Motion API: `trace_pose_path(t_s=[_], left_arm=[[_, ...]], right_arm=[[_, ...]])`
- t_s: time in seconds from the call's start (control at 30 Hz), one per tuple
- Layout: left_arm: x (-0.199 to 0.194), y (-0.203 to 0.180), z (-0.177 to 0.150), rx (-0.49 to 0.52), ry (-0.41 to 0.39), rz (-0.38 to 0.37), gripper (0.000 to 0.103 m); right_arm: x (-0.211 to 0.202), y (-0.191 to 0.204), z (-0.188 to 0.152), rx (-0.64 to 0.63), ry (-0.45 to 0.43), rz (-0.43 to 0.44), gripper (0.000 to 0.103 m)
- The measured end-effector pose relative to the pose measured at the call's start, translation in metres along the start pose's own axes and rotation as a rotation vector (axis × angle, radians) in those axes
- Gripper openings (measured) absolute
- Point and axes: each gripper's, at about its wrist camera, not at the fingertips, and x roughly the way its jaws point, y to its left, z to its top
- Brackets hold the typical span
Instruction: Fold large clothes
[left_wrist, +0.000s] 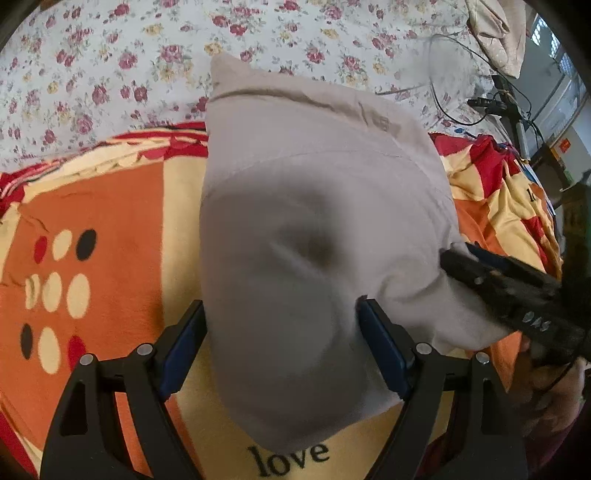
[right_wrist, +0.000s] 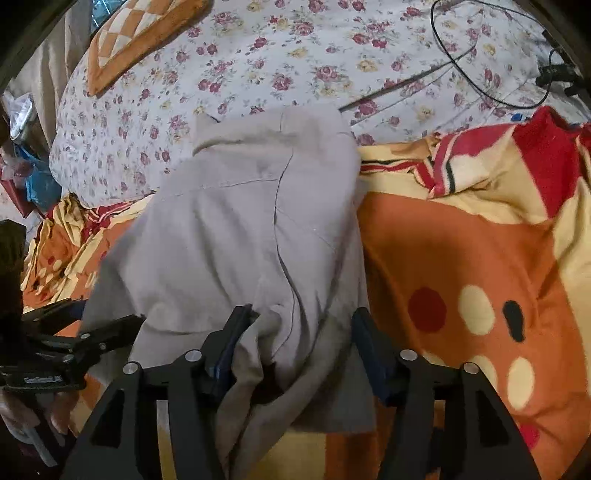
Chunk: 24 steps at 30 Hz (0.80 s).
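Observation:
A large grey garment (left_wrist: 314, 206) lies folded lengthwise on an orange, yellow and red blanket (left_wrist: 110, 206); it also shows in the right wrist view (right_wrist: 236, 229). My left gripper (left_wrist: 282, 325) is open, its blue pads (left_wrist: 380, 343) standing on either side of the garment's near end, which bulges up between them. My right gripper (right_wrist: 301, 332) is open too, with bunched grey cloth lying between its fingers (right_wrist: 229, 343). The right gripper appears in the left wrist view (left_wrist: 491, 284) at the garment's right edge. The left gripper appears in the right wrist view (right_wrist: 92, 332) at the left edge.
A white floral bedsheet (left_wrist: 147, 55) covers the bed beyond the blanket. A black cable (right_wrist: 461, 55) loops on the sheet at the far right. A checked orange pillow (right_wrist: 136, 33) lies at the far left. Clutter (right_wrist: 26, 173) sits beside the bed's left edge.

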Motion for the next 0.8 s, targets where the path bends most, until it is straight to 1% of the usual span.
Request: trace_pose_path(t_s=[0.1,0.17,0.2,0.3,0.4,0.47,0.53,0.67,0.8], left_arm=[[-0.011,0.001,0.008,0.01,-0.039,0.003,0.083],[-0.013,0.006,0.016,-0.01,-0.051,-0.01,0.083],[-0.012,0.009,0.02,-0.028,-0.049,-0.017,0.083],[-0.001,0.016,0.029,-0.07,-0.029,-0.027,0.083],[0.008,0.017,0.033,-0.091,-0.015,-0.032,0.083],[0.01,0.017,0.035,-0.098,-0.009,-0.04,0.083],[0.011,0.017,0.038,-0.095,-0.008,-0.048,0.083],[0.014,0.021,0.047,-0.086,-0.009,-0.062,0.083],[0.022,0.025,0.055,-0.087,0.007,-0.087,0.085]], right_arm=[[-0.014,-0.004,0.013,0.028,-0.047,0.024,0.062],[-0.018,-0.007,0.021,0.05,-0.082,0.004,0.076],[-0.017,-0.008,0.026,0.058,-0.092,-0.009,0.086],[-0.002,-0.005,0.037,0.05,-0.067,-0.007,0.086],[0.017,0.001,0.041,0.023,-0.042,-0.04,0.086],[0.034,-0.003,0.04,0.019,-0.008,-0.053,0.086],[0.039,-0.01,0.04,0.043,0.001,-0.026,0.087],[0.035,-0.026,0.048,0.087,-0.018,0.049,0.087],[0.044,-0.039,0.054,0.111,0.018,0.137,0.087]])
